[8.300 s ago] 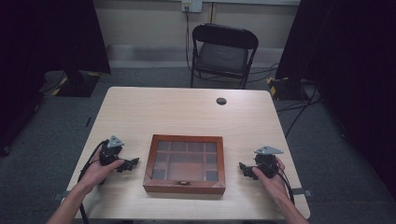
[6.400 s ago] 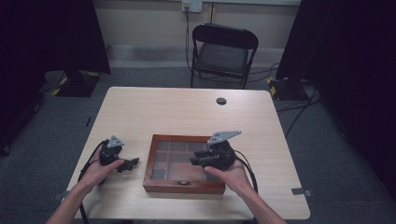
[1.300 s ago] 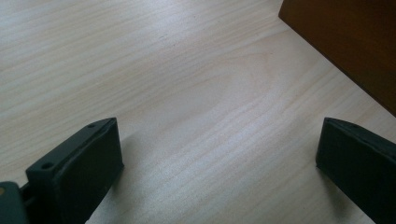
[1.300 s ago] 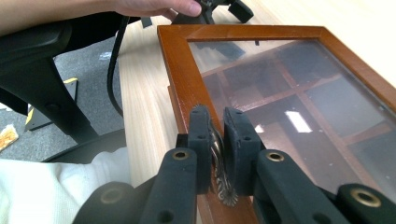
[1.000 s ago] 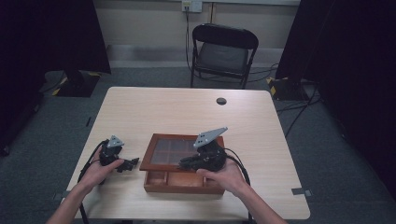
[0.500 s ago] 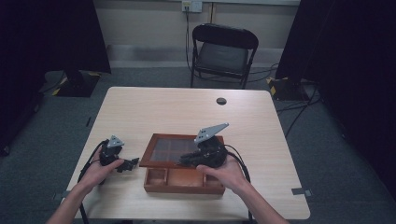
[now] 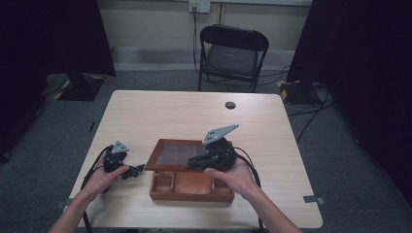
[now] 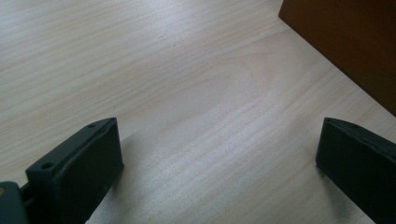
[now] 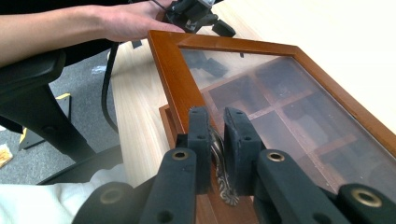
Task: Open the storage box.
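Box [image 7: 192, 186] of shiny brown wood sits on the near middle of the pale, grainy table [image 7: 170, 116]. It is low and flat, with little square rooms inside made by thin wooden walls. Its lid [image 7: 177, 155] is a wooden frame around a pane of smooth glass, and you can look through the glass at the rooms below. The lid is tipped up at the front, so the front rooms lie bare in the high view.

A small curly metal latch [image 9: 219, 158] hangs on the front edge of the lid. The right gripper [image 9: 216, 140] has its two black, blocky jaws squeezed tight on this latch, holding the lid up. A grey three-cornered plate sticks up from this gripper in the high view.

The left gripper [image 7: 137, 169] rests on the table just beside the left side of the box. Its jaws are spread wide apart, with nothing but bare table between them. A brown corner of the box [image 8: 355, 42] shows near it.
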{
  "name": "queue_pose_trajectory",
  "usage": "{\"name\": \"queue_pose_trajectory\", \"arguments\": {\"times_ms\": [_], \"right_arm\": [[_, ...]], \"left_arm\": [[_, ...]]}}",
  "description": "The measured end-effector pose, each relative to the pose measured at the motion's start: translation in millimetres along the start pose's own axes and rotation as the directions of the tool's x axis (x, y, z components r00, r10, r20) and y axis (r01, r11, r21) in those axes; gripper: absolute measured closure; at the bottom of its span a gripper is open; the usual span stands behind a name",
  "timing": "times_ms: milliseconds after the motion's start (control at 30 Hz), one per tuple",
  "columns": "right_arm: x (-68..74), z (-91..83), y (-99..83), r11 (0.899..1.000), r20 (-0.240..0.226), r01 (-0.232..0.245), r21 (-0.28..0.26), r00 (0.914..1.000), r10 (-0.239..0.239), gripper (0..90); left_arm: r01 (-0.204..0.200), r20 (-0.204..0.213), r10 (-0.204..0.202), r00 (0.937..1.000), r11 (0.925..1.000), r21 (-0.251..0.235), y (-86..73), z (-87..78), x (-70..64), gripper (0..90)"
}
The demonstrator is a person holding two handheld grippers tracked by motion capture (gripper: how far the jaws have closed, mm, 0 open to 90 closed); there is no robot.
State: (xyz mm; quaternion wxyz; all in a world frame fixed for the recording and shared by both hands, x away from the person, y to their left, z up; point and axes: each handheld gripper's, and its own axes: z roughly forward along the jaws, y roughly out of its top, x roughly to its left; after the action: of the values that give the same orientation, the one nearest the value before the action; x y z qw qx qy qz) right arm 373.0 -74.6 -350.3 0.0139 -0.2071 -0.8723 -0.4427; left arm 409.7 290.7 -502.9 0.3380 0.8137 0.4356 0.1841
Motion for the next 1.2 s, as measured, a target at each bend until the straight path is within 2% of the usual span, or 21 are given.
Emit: {"name": "queue_pose_trajectory", "arguments": {"times_ms": [900, 1200], "right_arm": [[-4.4, -6.7, 10.8, 1.0, 0.021, -0.006, -0.02, 0.9997, 0.007, 81.8], [-6.2, -8.6, 13.7, 0.999, 0.027, -0.009, -0.033, 0.9996, 0.009, 81.9]], "left_arm": [[0.013, 0.002, -0.013, 0.9999, 0.9999, -0.006, -0.2, 0.5, -0.8, 0.0], [0.001, 0.001, -0.001, 1.0, 1.0, 0.0, 0.0, 0.0, -0.1, 0.0]]}}
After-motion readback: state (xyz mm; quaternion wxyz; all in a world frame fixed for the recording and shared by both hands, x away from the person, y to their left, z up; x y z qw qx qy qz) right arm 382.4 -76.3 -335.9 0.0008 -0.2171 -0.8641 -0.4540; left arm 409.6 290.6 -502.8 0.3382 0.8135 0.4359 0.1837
